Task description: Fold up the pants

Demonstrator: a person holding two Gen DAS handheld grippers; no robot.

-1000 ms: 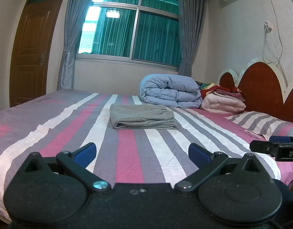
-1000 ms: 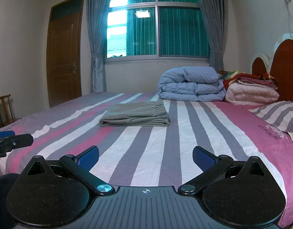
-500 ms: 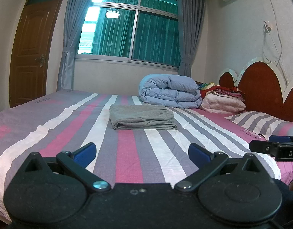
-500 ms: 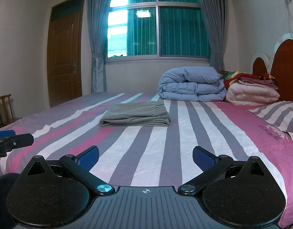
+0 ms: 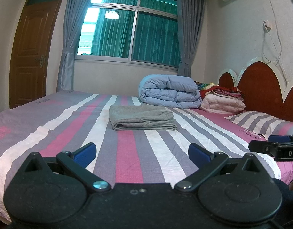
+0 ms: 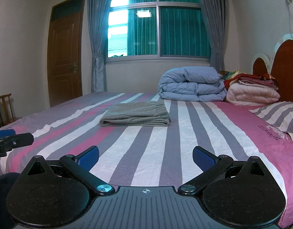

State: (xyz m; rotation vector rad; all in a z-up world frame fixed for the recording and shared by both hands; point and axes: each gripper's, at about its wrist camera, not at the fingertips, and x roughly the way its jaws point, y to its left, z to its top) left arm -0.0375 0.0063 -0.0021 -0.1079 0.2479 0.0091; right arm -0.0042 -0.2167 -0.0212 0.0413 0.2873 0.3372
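Note:
Grey pants lie folded into a compact rectangle on the striped bed, also seen in the right wrist view. My left gripper is open and empty, held well back from the pants near the bed's front edge. My right gripper is open and empty, also well back from the pants. The right gripper's fingers show at the right edge of the left wrist view, and the left gripper's fingers at the left edge of the right wrist view.
A folded blue duvet and a pink blanket pile sit at the far side by the red headboard. A striped pillow lies to the right. A wooden door and a chair stand to the left.

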